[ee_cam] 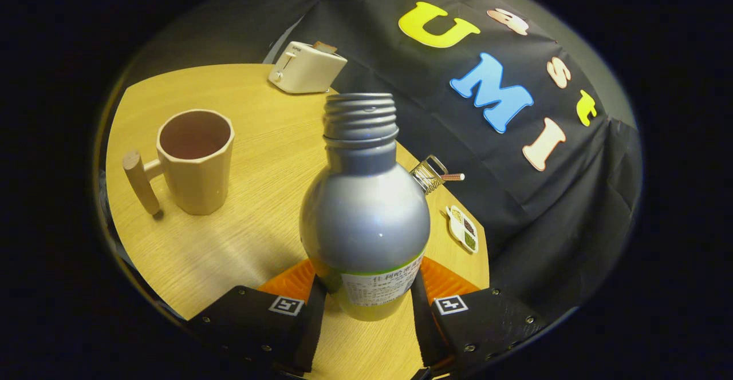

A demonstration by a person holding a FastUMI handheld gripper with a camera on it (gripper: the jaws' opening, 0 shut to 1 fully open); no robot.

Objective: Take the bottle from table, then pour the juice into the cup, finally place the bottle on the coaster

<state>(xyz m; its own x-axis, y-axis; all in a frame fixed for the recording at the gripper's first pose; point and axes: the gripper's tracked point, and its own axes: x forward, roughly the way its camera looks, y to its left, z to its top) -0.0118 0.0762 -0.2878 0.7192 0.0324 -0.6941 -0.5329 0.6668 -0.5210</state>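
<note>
Gripper sits low over the table, fingers spread wide enough to take the bottle btwn them. Both inner faces lie against the bottle's lower body, one each side, at the label band; looks like a pinch on it. Bottle is silver w/ a green-yellow base and a white label, cap off, threaded neck open at the top. It stands roughly upright btwn the fingers, neck leaning slightly away from the camera.

Under and just behind the bottle base is an orange ribbed coaster, showing on both sides of the bottle right by the fingertips. Can't tell whether the bottle base rests on it or hangs just above.

Beyond the fingers, off to the left side, stands the cup: tan, faceted, w/ a wooden peg handle sticking out on its left. Upright, well apart from the bottle. Inside looks dark reddish; can't tell the liquid level.

Right of the bottle, near the table's far edge: a small white dish w/ compartments holding dark and green bits, then a little wire rack w/ a stick-like item poking from it.

Farthest back, at the table's far rim, a cream toaster w/ a slice in its slot. Black cloth wall behind it all.
</note>
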